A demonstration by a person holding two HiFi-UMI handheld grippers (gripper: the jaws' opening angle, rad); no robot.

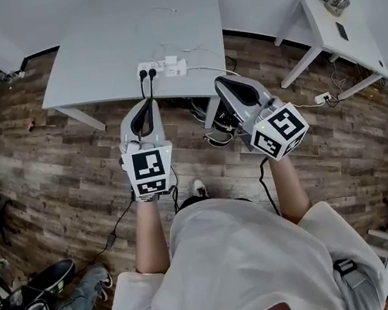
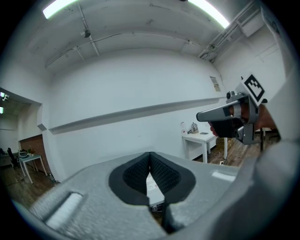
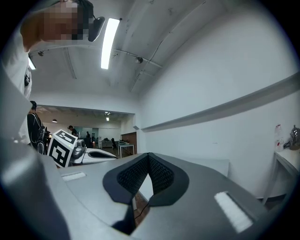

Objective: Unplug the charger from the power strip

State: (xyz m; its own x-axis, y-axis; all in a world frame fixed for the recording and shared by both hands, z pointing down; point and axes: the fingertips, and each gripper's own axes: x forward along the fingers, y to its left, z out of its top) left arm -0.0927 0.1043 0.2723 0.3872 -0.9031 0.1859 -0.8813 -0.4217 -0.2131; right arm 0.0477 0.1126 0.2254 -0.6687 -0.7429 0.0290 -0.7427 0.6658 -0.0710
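Wood-plank floor point(image 1: 50, 158), seen from above; grey table point(image 1: 111, 33) at 12 o'clock, white side table point(image 1: 322, 19) at 2 o'clock, a pair of shoes point(image 1: 218, 137) under the grey table's near edge.

Item 1: power strip point(image 1: 160, 70). White, lying flat at the near edge of the grey table. Long axis runs 9 to 3 o'clock, along that edge. Two black plugs point(image 1: 143, 73) sit in its 9 o'clock end, their cables dropping toward 6 o'clock.

Item 2: charger point(image 1: 171, 61). White block seated on the strip's 3 o'clock half, just beside the black plugs. A thin white lead point(image 1: 204, 69) leaves toward 3 o'clock. The block is too small to give its own long axis.

Item 3: left gripper point(image 1: 148, 102). Held off the table at 6 o'clock of the strip, pointing to 12 o'clock. Pads point(image 2: 161, 173) pressed together at the tip, nothing between them.

Item 4: right gripper point(image 1: 221, 81). At 4 o'clock of the charger, well apart from it, pointing to 11 o'clock. Pads point(image 3: 161, 173) likewise together and empty.
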